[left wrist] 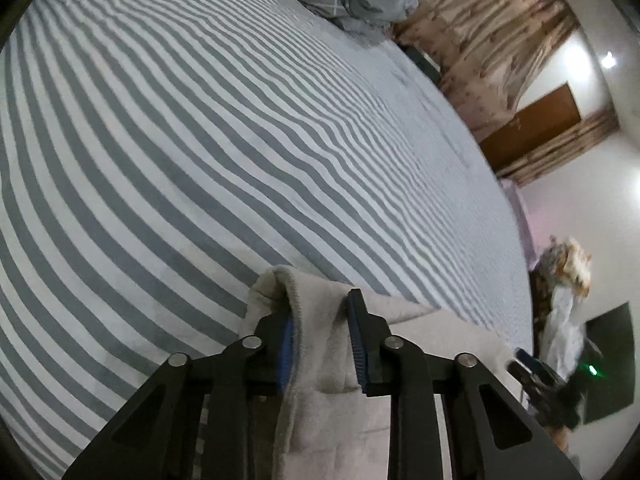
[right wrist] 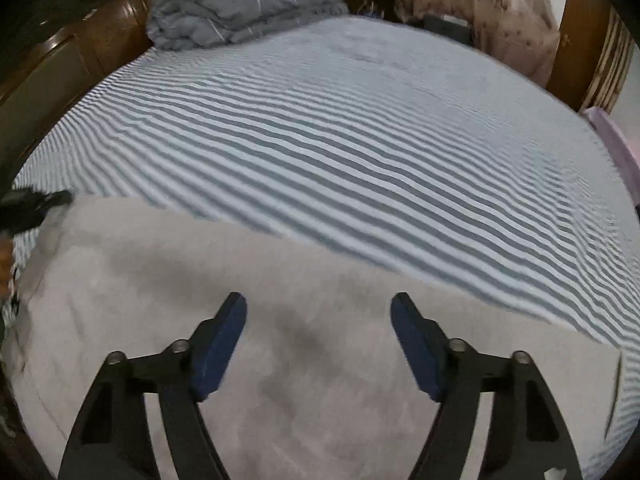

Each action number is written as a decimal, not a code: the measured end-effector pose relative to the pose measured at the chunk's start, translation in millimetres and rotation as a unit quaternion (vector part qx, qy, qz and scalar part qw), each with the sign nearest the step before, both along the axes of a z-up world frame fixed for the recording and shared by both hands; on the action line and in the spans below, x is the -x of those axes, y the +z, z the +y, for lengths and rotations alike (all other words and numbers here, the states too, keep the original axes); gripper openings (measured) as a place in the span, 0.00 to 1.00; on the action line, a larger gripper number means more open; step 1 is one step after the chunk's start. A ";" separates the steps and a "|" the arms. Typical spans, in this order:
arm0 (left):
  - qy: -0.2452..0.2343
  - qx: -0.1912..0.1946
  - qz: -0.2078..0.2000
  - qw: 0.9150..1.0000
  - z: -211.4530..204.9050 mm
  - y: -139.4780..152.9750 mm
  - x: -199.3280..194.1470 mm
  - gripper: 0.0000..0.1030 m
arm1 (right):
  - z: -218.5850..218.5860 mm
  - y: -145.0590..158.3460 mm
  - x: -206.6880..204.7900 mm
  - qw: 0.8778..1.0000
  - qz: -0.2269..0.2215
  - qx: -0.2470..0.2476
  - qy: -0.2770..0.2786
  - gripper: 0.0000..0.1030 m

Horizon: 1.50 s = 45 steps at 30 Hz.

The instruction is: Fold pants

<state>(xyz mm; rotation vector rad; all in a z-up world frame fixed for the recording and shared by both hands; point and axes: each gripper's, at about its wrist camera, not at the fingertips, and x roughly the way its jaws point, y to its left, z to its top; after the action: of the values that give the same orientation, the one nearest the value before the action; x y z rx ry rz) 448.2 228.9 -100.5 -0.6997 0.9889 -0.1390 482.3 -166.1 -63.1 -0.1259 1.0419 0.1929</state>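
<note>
Grey fleece pants (left wrist: 320,340) lie on the striped bed (left wrist: 200,140). Your left gripper (left wrist: 320,320) pinches a bunched, stitched edge of them between its blue pads. Your right gripper (right wrist: 319,320) hovers spread above the flat grey cloth, with nothing between its pads.

You have a bed (right wrist: 360,152) covered by a grey-and-white striped sheet, smooth across most of its surface. The pale grey pants (right wrist: 248,300) lie spread flat along the near edge, reaching toward the near left corner. At the far edge, toward the left corner by the wooden headboard (right wrist: 96,44), a bunched blue-grey quilt (right wrist: 248,4) sits directly on the sheet, well apart from the pants.
</note>
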 end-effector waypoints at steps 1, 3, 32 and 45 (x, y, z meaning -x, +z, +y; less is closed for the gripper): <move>0.006 -0.005 -0.006 1.000 0.7 -0.2 2.0 0.12 | -0.2 -4.9 -12.4 1.000 0.009 0.005 0.003 0.56; 0.014 -0.013 -0.025 1.000 2.5 1.0 7.2 0.10 | -2.3 -14.2 -31.7 0.999 0.034 0.012 0.021 0.48; 0.020 -0.072 -0.048 0.996 -17.8 2.1 2.2 0.08 | 67.6 -9.2 -1.9 0.976 -0.031 0.186 0.110 0.07; 0.005 -0.047 -0.130 0.990 -17.1 68.4 80.3 0.07 | 38.2 93.8 138.1 0.979 -0.139 0.145 0.035 0.00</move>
<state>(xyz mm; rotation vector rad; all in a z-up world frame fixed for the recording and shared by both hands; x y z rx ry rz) 367.9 211.8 -32.0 -0.5827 0.7377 -0.1698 344.2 -128.0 30.7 -0.4434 0.7808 0.0827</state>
